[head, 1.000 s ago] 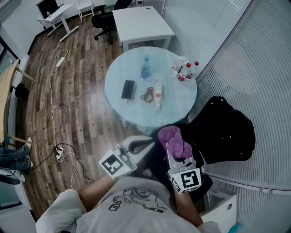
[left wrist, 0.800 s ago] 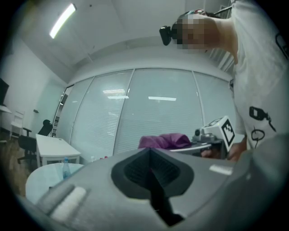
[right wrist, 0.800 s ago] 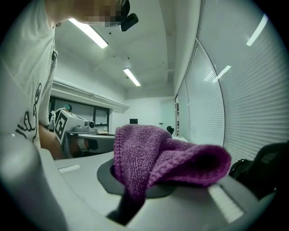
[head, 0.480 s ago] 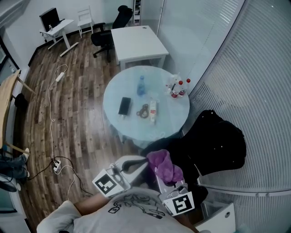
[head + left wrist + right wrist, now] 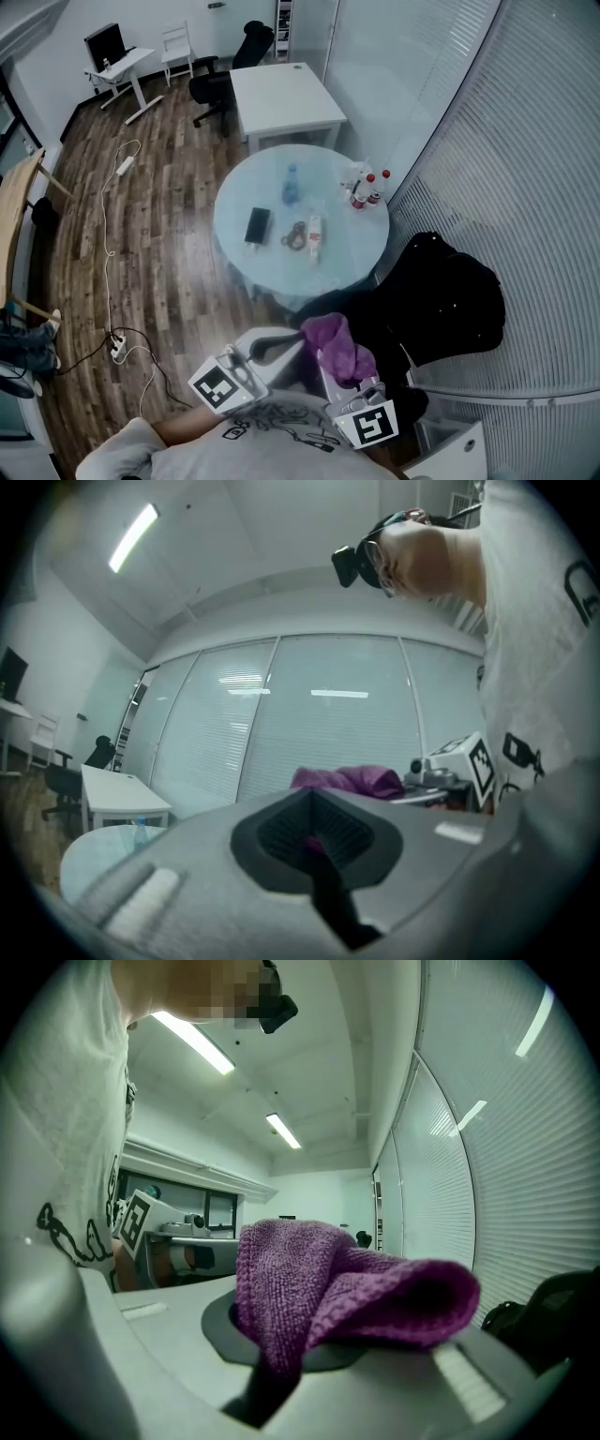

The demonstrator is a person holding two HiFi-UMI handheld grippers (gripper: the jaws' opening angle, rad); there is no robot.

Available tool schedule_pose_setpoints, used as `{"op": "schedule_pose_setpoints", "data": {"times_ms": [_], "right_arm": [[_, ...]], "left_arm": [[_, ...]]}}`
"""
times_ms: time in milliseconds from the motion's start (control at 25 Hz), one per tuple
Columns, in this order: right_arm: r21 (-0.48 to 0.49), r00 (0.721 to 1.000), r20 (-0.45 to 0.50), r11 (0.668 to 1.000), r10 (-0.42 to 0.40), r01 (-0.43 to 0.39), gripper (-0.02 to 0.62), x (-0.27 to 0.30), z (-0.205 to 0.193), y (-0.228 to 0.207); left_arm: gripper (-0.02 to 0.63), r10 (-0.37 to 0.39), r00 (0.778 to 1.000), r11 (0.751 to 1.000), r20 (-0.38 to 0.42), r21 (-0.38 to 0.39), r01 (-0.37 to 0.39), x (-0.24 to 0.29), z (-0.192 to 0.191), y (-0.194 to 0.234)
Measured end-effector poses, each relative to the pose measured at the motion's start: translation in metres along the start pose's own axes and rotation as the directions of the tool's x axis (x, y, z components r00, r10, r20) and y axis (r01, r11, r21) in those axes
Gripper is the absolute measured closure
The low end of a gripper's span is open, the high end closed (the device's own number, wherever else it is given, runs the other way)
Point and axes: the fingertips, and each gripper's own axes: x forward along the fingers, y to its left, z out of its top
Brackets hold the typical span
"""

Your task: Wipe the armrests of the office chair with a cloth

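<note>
Head camera sat high above the person and faced steeply down. The round bench [image 5: 328, 187] lay well below, with wood floor [image 5: 141, 244] past its left edge. Left gripper view rode on the left tongs [image 5: 317, 855], tipped up toward the blinds [image 5: 309, 742] and ceiling [image 5: 234, 536]. Right gripper view rode on the right tongs [image 5: 281, 1363], also tipped up, with the cloth [image 5: 328, 1279] very near the lens. All three views shared the cloth. Each gripper view caught the other tongs' marker cube [image 5: 466, 761].

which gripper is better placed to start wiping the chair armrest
Right. The right gripper is shut on the purple cloth and sits on the side of the black office chair. The left gripper is shut with nothing in it.
</note>
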Motion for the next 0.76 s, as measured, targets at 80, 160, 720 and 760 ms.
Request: {"op": "schedule_pose_setpoints", "data": {"times_ms": [80,160,720,760], "right_arm": [[0.004,1.000,0.002,1.000,-0.003,0.003,0.563,0.0001,-0.0007,-0.0001],[0.006,1.000,0.002,1.000,-0.006,0.006,0.562,-0.0006,-0.0014,0.0002],[-0.004,1.000,0.001,1.000,-0.017,0.017,0.563,-0.0018,-0.0006,-0.0039],[-0.008,1.000,0.000,1.000,-0.017,0.017,0.563,-0.0014,-0.0008,-0.0035]], "left_arm": [[0.604,-0.007,1.000,1.000,0.002,0.007,0.007,0.0004,0.0001,-0.0013],[0.604,-0.012,1.000,1.000,-0.005,0.018,0.012,0.0001,-0.0008,-0.0028],[0.604,-0.012,1.000,1.000,0.000,0.013,0.012,0.0025,0.0012,-0.0038],[0.604,-0.015,1.000,1.000,0.000,0.016,0.015,0.0027,0.0011,-0.0040]]}}
